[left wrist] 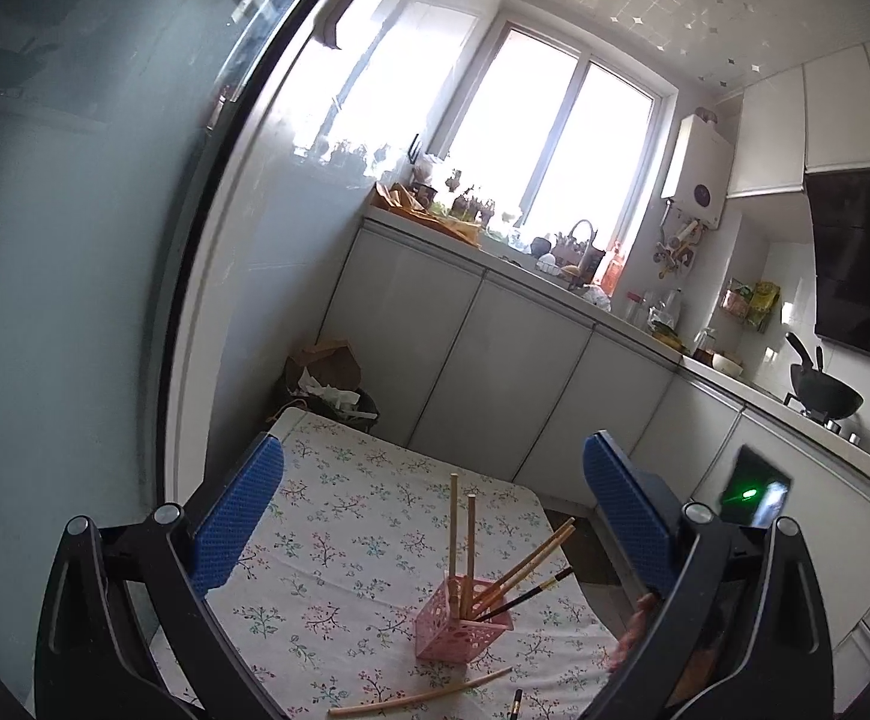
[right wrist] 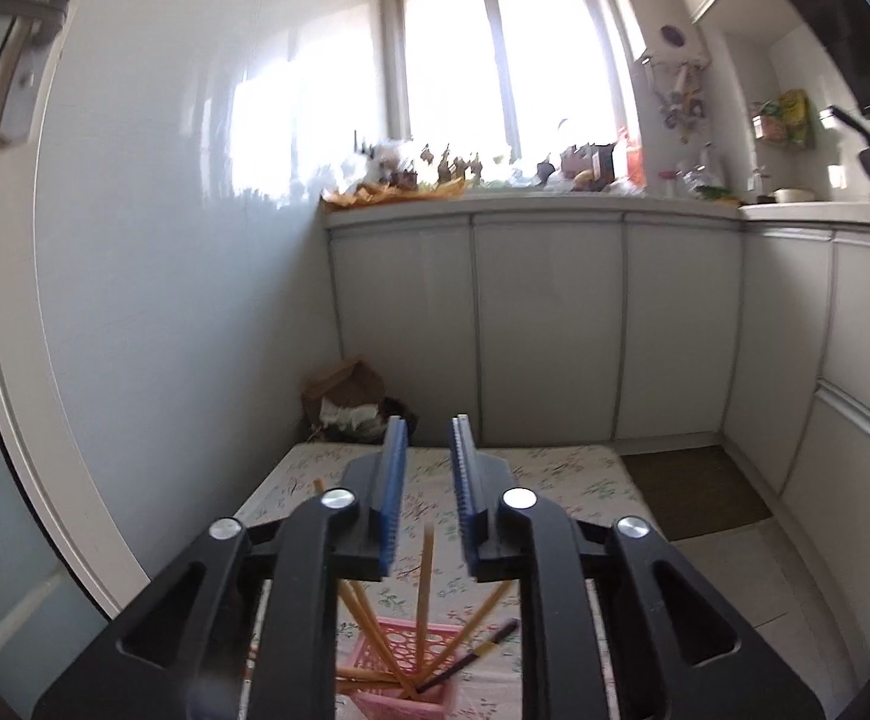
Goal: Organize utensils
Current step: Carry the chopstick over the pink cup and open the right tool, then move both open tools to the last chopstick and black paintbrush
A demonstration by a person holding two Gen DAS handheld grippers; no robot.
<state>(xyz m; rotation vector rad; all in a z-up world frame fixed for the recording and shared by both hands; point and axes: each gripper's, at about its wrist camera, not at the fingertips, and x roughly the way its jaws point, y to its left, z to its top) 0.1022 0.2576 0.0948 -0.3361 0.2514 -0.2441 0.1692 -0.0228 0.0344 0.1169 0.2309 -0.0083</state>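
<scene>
A pink lattice holder [left wrist: 462, 621] stands on the floral tablecloth [left wrist: 327, 516] and holds several wooden chopsticks [left wrist: 462, 546] and one black chopstick [left wrist: 531, 591]. One wooden chopstick [left wrist: 420, 695] and a black chopstick tip [left wrist: 517, 702] lie on the cloth in front of it. My left gripper [left wrist: 432, 516] is wide open and empty, above and behind the holder. My right gripper [right wrist: 429, 468] hovers above the holder [right wrist: 402, 669], jaws a narrow gap apart, nothing between them; a wooden chopstick [right wrist: 425, 582] stands just below.
White cabinets [left wrist: 495, 360] and a cluttered counter [left wrist: 555, 264] run behind the table. A paper bag and bin [left wrist: 330, 378] sit by the table's far edge. A wok [left wrist: 825, 399] is on the stove at right. A glass door [left wrist: 75, 240] is on the left.
</scene>
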